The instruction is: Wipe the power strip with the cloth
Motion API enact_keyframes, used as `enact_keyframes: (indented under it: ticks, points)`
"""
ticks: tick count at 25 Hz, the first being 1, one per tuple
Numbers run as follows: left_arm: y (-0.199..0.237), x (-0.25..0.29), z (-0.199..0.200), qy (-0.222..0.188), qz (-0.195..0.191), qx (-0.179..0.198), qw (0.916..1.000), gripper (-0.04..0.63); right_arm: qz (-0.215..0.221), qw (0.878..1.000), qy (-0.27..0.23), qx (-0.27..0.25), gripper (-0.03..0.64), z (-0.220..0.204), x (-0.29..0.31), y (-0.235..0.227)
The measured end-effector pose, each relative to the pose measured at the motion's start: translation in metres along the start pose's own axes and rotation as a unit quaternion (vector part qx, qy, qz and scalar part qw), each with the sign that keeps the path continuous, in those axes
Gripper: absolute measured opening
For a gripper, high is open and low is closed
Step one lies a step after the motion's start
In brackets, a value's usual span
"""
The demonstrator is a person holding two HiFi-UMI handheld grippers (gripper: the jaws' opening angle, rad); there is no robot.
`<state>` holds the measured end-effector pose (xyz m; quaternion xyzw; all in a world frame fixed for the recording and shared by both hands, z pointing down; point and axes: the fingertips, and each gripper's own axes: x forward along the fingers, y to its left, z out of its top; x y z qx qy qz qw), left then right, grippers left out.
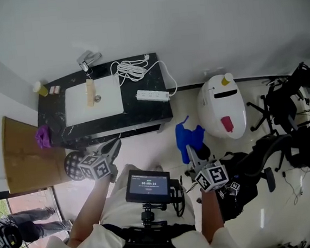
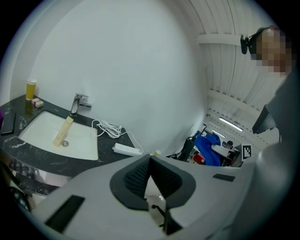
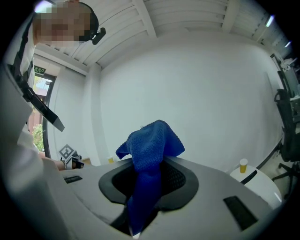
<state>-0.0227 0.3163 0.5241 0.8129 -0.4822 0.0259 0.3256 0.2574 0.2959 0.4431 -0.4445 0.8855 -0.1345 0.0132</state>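
1. The chest screen [image 1: 147, 185] sits between the two grippers.
2. The right gripper [image 1: 192, 156] clamps the blue cloth [image 1: 189, 136]. The left gripper [image 1: 113, 147] has its jaws closed on nothing.
3. The power strip [image 1: 153, 95] lies well ahead of both on the dark counter [image 1: 159, 115], so this looks like the approach step.
4. Next, the cloth likely needs carrying forward and left, down onto the strip.

left grey two-jaw gripper [image 1: 112, 147]: jaws pressed together, nothing between them | right grey two-jaw gripper [image 1: 193, 156]: jaws squeezed on a soft blue cloth [image 1: 188, 135] | bare left arm [image 1: 89, 209], bare right arm [image 1: 210, 219]: both reach forward
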Motion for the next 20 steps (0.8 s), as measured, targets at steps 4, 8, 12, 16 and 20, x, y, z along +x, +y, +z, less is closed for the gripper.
enact_keyframes:
  ticks: [4,8,12,16,20]
  points:
    - [0.0,-0.001,0.019,0.008,-0.019,0.014,0.9997,0.009,-0.026,1.0,-0.007,0.007,0.095,0.005,-0.002,0.005]
    - [0.005,-0.004,0.044,0.012,-0.038,0.036,0.9985,0.009,-0.039,0.999,-0.023,0.02,0.095,0.016,0.007,0.022]
    - [0.011,-0.006,0.055,0.014,-0.052,0.039,0.9978,0.009,-0.049,0.998,-0.024,0.021,0.095,0.014,0.019,0.034]
    - [0.023,-0.011,0.054,0.02,-0.058,0.032,0.9976,0.009,-0.058,0.998,-0.021,0.024,0.095,0.01,0.028,0.044]
    - [0.035,-0.01,0.056,0.028,-0.061,0.031,0.9972,0.009,-0.065,0.997,-0.02,0.021,0.095,0.009,0.037,0.046]
